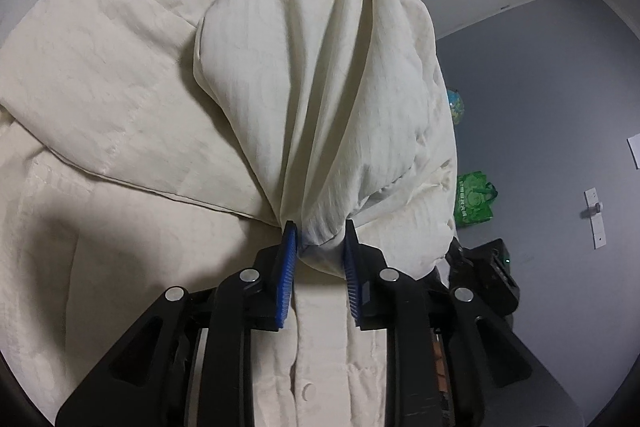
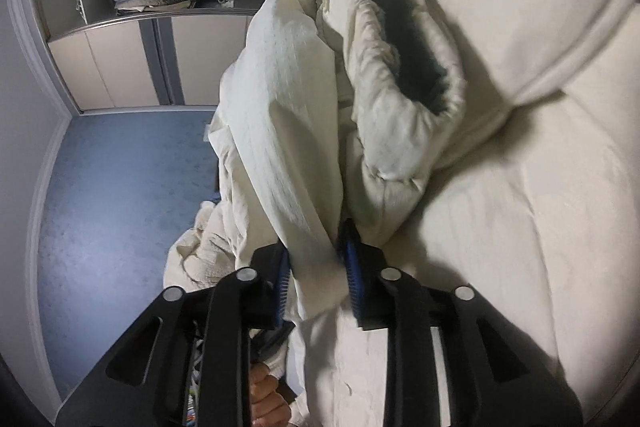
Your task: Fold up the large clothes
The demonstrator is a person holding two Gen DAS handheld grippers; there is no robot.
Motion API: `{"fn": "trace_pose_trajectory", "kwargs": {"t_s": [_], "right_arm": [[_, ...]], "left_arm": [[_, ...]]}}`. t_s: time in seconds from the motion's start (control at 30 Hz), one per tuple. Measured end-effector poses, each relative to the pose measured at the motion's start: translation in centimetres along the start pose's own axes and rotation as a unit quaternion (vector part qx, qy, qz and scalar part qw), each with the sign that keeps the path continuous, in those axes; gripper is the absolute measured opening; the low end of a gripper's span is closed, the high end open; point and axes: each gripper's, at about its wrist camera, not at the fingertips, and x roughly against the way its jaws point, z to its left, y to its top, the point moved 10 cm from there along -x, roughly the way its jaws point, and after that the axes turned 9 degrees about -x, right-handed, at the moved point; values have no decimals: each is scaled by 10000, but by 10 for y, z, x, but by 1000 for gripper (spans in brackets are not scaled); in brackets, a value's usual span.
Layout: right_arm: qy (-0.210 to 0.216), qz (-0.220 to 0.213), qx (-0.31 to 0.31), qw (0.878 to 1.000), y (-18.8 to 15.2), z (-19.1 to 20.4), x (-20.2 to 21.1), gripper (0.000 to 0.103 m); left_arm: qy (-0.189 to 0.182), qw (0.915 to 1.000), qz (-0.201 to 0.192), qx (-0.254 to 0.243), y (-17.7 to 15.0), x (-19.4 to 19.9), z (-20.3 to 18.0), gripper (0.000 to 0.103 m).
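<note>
**Two grippers, one cream coat**

One large cream padded coat (image 1: 120, 75) lies spread over the surface below, filling most of both views. Each of the two grippers pinches a bunched fold of it.

The left gripper (image 1: 320, 247) has its two blue pads (image 1: 289, 267) pressed against a gathered wad of the coat's fabric, which fans upward from the pinch into a raised, rounded fold. Below the gripper, a placket with one round snap button (image 1: 308, 391) shows on the flat part of the coat.

The right gripper (image 2: 316, 267) likewise squeezes a band of the same cream fabric between its two blue pads (image 2: 354, 283). Just beside that band, on the right, one sleeve cuff (image 2: 400, 67) stands open, its dark lining visible inside. A hand (image 2: 266, 399) shows at the bottom edge, under the gripper.

Off the coat, the left wrist view shows a grey floor (image 1: 540, 107) with one green bag (image 1: 474, 201) and one small globe (image 1: 456, 105). The right wrist view shows blue carpet (image 2: 120, 207) and one wardrobe (image 2: 140, 7) with stacked clothes on its shelf.
</note>
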Motion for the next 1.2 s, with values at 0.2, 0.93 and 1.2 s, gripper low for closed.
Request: {"fn": "trace_pose_trajectory", "kwargs": {"t_s": [0.2,0.93,1.2], "right_arm": [[-420,-299,718,9961,-16,30,24,25],[-1930,-116,2963,9353,-64,69,-31,9],[-2685,-62,3691,8898,-84,24,-44,8]], "left_arm": [[24,9999,-59,-93,0,10,5,25],[212,9984,-278,-455,28,32,-7,10],[223,9996,-188,47,-6,18,30,10]]}}
